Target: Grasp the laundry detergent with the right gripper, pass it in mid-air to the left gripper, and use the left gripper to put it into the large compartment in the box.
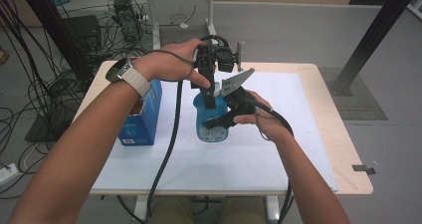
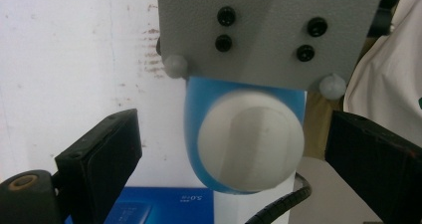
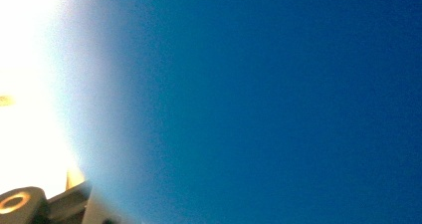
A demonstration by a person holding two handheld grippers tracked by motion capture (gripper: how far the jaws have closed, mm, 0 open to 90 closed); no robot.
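The bottle stands in the middle of the desk. A box stands just left of it. The left claw is above the bottle's cap.

I am working in a lab: cables tangled across the grey floor, black frame posts, equipment boxes, one bare worktable.

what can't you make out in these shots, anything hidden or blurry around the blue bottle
- High view: the blue bottle has its label blocked by the right tool clamped on its side; the label print is too small to read.
- High view: the white cap is mostly hidden by the left tool.
- Left gripper view: the bottle body is cut off by the grey plate; the cap is blurred.
- Right gripper view: a blue blur, too close to focus.
- The blue box is partly behind the left forearm; its text is unreadable.
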